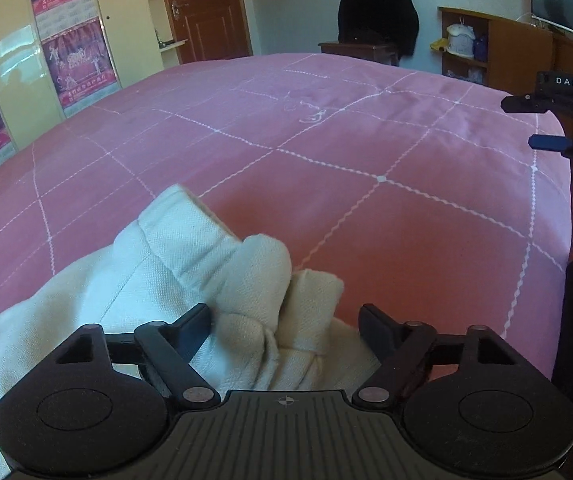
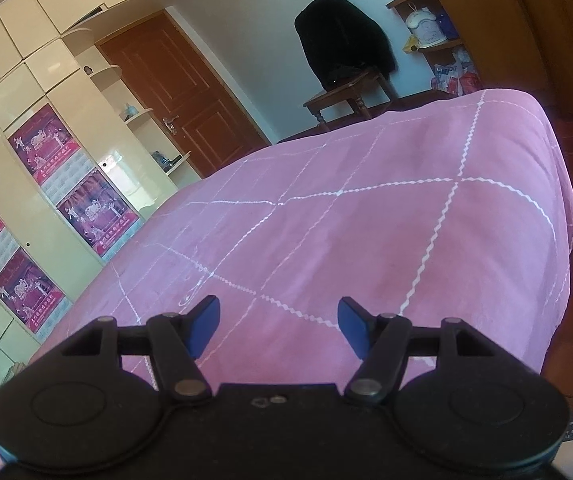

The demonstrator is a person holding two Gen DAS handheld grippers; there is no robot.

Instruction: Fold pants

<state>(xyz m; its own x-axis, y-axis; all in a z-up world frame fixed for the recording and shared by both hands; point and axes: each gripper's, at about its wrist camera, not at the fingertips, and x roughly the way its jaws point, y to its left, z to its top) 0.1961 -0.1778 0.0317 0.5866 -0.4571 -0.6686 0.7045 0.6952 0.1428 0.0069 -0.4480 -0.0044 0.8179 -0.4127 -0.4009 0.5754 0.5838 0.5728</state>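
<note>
Your pants [image 1: 174,288] lie bunched on the pink bedspread [image 1: 366,168], a cream heap filling the left wrist view from about 9 o'clock to 6 o'clock. A banded edge, which looks like the waistband or a cuff, stands up near the centre, and a rolled lump of cloth sits just right of it. Nothing here reads as a flat, squared fold yet, so I judge you are at an early stage: the cloth needs spreading and smoothing, then the folds themselves.

Your left gripper [image 1: 284,322] hangs over the heap with its jaws released. Cloth lies between and under the fingers [image 1: 194,320], but the pads do not press on it, so nothing is grasped.

Your right gripper [image 2: 278,322] is also spread apart and empty, with only bare bedspread between its blue pads [image 2: 206,320].

The left view alone shows the pants, and it catches your right gripper at 3 o'clock, well apart from the cloth near the bed's edge. The right view shows no pants at all, but it gives you more of the wardrobe [image 2: 46,160] at 9 o'clock, the door [image 2: 182,92] at 11 o'clock and the chair [image 2: 346,64] at 1 o'clock.
</note>
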